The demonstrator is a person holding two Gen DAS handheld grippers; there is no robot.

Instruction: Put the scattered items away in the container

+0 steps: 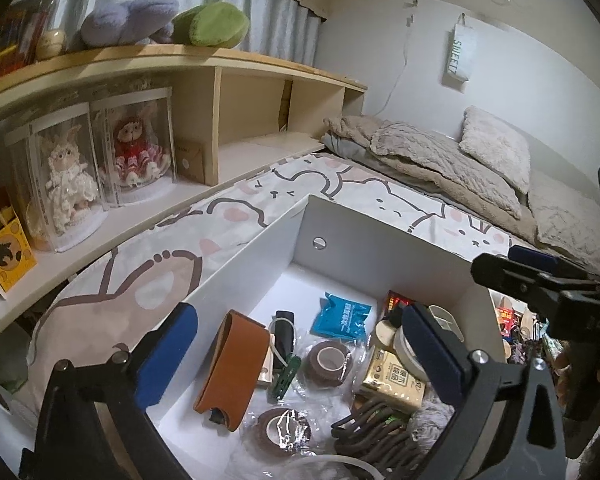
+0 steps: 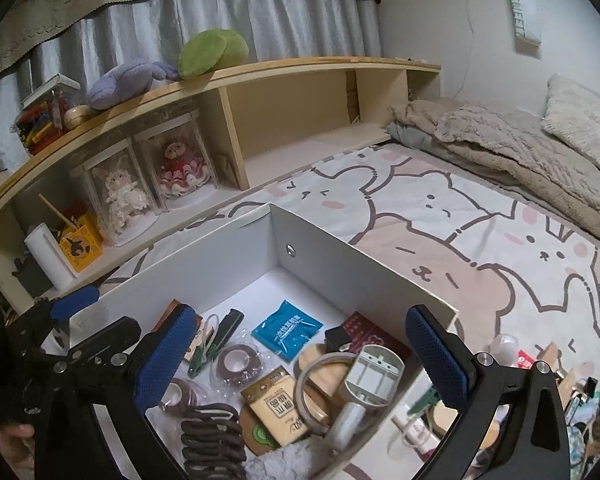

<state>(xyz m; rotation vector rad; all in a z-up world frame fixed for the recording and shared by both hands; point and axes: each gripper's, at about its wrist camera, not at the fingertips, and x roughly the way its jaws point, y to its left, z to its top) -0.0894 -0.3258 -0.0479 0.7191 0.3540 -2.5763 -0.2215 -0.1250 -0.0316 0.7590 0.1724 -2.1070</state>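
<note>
Left wrist: left gripper [image 1: 300, 356] jaws apart, empty, over box [image 1: 380, 236]; brown case [image 1: 232, 368] by left wall, blue packet [image 1: 340, 316] near far wall.
Right wrist: right gripper [image 2: 304, 364] jaws apart, empty, above box [image 2: 340, 256]; tape roll [image 2: 236, 360], grey part [image 2: 374, 376] inside; bottle [image 2: 414, 426] outside right wall on bedsheet [image 2: 520, 280].

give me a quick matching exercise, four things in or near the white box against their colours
Things:
1. sachet lying flat in the white box
2. leather case by the box's left wall
3. plush cushion on top of the shelf
4. small carton on the lower shelf, with a stick in it

Colours:
A. green
B. yellow
C. blue
D. tan brown

Pairs: 1-C, 2-D, 3-A, 4-B
</note>
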